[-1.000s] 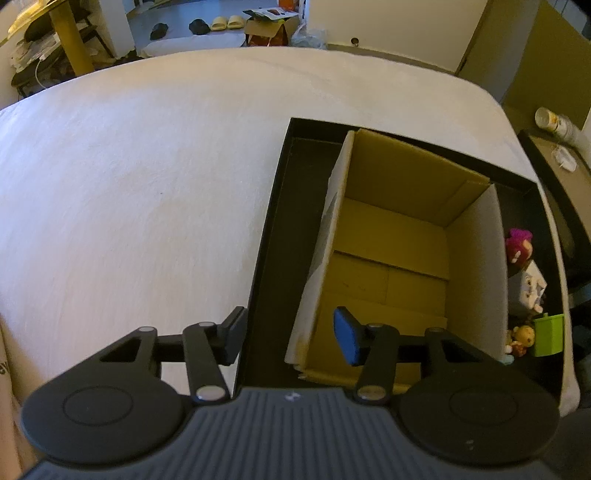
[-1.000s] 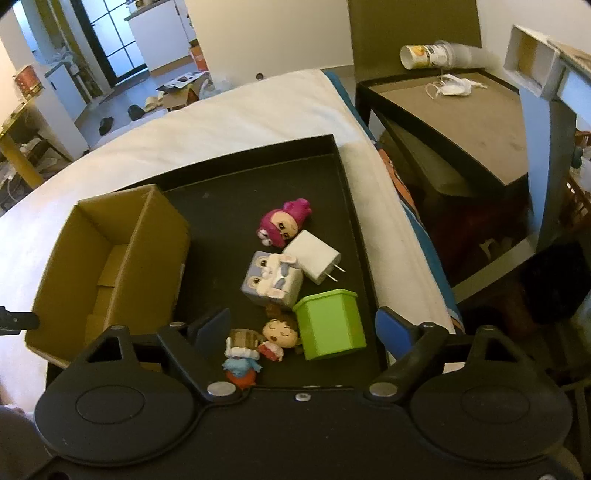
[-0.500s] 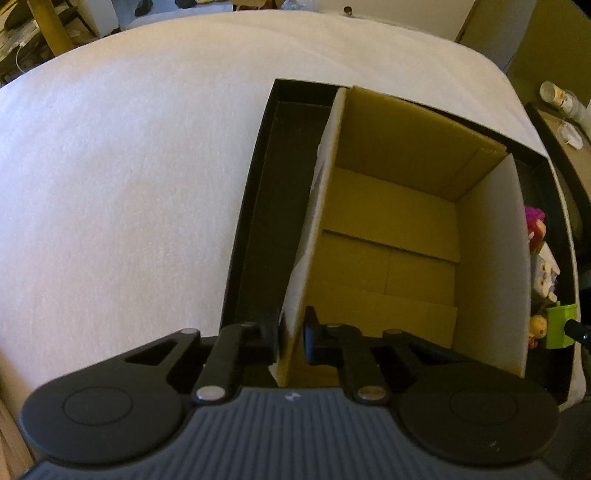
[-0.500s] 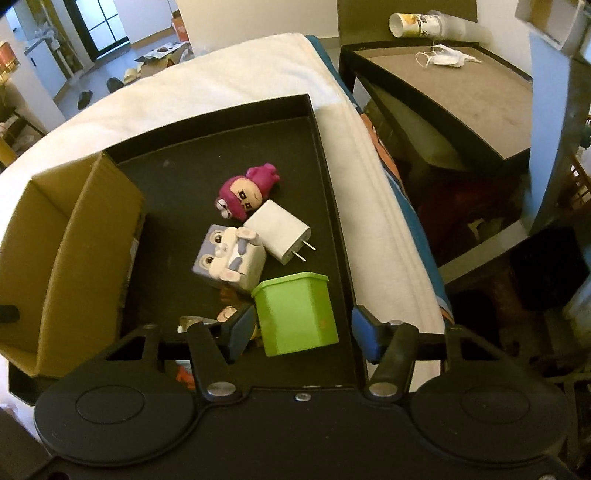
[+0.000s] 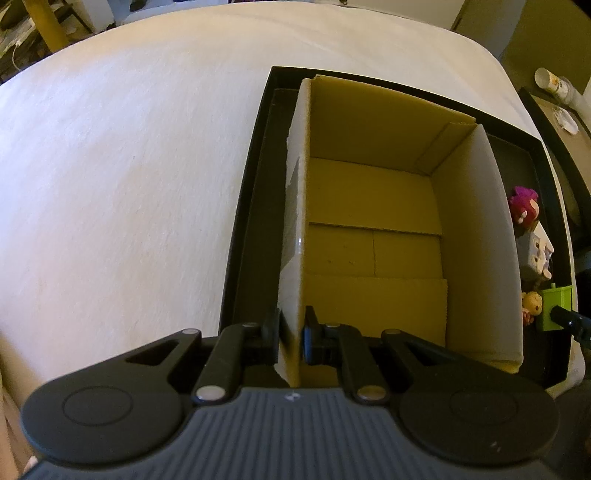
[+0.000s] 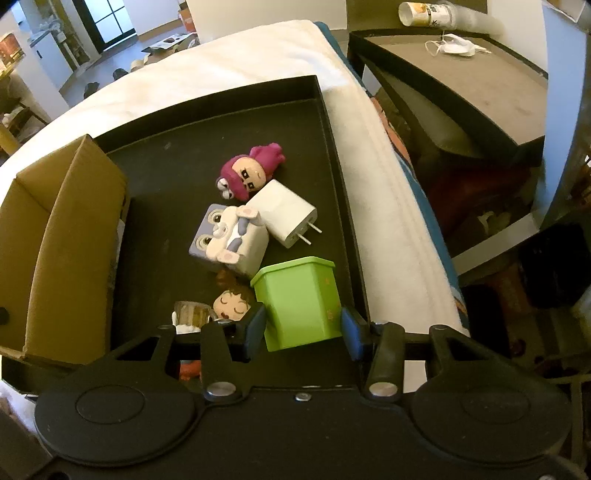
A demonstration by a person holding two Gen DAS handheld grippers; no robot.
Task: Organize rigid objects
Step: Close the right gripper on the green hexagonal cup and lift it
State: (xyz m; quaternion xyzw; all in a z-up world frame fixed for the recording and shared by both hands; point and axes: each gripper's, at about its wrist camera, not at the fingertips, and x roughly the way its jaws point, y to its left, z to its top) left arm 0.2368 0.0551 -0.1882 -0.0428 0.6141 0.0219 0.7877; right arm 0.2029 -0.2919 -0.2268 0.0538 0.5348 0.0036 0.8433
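An open, empty cardboard box [image 5: 369, 221] stands in the left part of a black tray [image 5: 251, 221]. My left gripper [image 5: 291, 334] is shut on the near end of the box's left wall, one pad on each side. In the right wrist view the tray [image 6: 221, 122] holds a green container [image 6: 299, 299], a white charger [image 6: 284, 212], a grey-and-white cube toy [image 6: 229, 236], a pink-haired figure [image 6: 251, 173] and a brown-haired doll [image 6: 232, 302]. My right gripper [image 6: 303, 326] is closing, with the green container between its jaws and both pads against its sides.
The tray lies on a white cloth-covered surface [image 5: 129, 166], close to its right edge. Beyond that edge stands a dark side table [image 6: 461, 92] with a paper cup [image 6: 428, 13] and a face mask [image 6: 458, 46]. A small hatted figure [image 6: 192, 314] lies by the right gripper's left finger.
The left jaws, open astride the box wall, have shut on it. The right gripper has sunk toward the tray and its jaws have narrowed onto the green container.
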